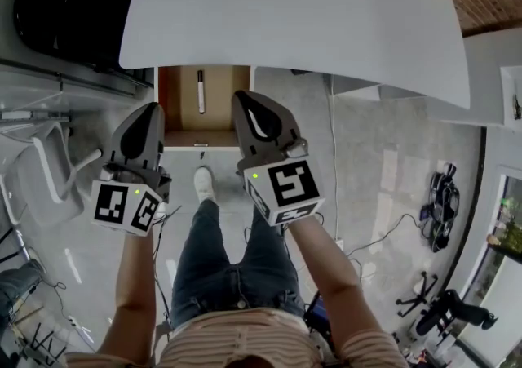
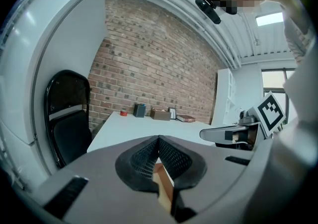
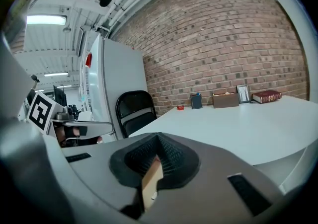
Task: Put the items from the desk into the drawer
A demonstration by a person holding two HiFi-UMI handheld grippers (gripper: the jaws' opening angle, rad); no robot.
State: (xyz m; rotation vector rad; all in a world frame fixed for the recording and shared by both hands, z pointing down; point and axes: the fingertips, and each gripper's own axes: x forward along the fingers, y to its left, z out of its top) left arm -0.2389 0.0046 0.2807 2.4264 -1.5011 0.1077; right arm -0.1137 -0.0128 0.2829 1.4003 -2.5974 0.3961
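Drawer: the drawer (image 1: 224,105) stands open under the white desk (image 1: 294,24), with a pen (image 1: 201,90) lying inside.
Desk items: a red book (image 3: 267,96), a brown box (image 3: 225,100) and a dark holder (image 3: 197,101) sit along the far edge.
Left gripper (image 2: 159,141): jaws together, empty.
Right gripper (image 3: 158,138): jaws together, empty.
Advice: spread the jaws before reaching across, and take one item per trip.
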